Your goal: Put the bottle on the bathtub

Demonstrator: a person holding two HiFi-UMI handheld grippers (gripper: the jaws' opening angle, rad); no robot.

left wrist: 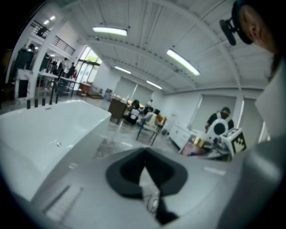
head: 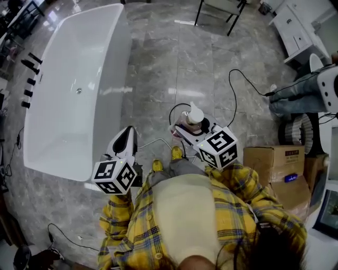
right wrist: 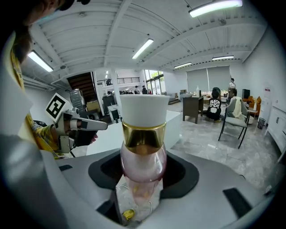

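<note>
A pink bottle (right wrist: 143, 154) with a gold band and a white cap stands upright between the jaws of my right gripper (right wrist: 143, 174), which is shut on it. In the head view the bottle (head: 195, 115) is held above the grey marble floor, right of the white bathtub (head: 79, 89). My left gripper (head: 129, 135) hangs close to the tub's near right corner, jaws together and empty. In the left gripper view the left gripper (left wrist: 145, 155) points along the bathtub (left wrist: 49, 129). The right gripper view shows the tub's rim (right wrist: 173, 121) behind the bottle.
Black tap fittings (head: 29, 79) stand along the tub's left side. Cables (head: 235, 89) trail over the floor by my feet. Cardboard boxes (head: 274, 161) sit at the right, beside a seated person's legs (head: 296, 92). A chair (head: 219, 10) and a white cabinet (head: 296, 26) stand farther off.
</note>
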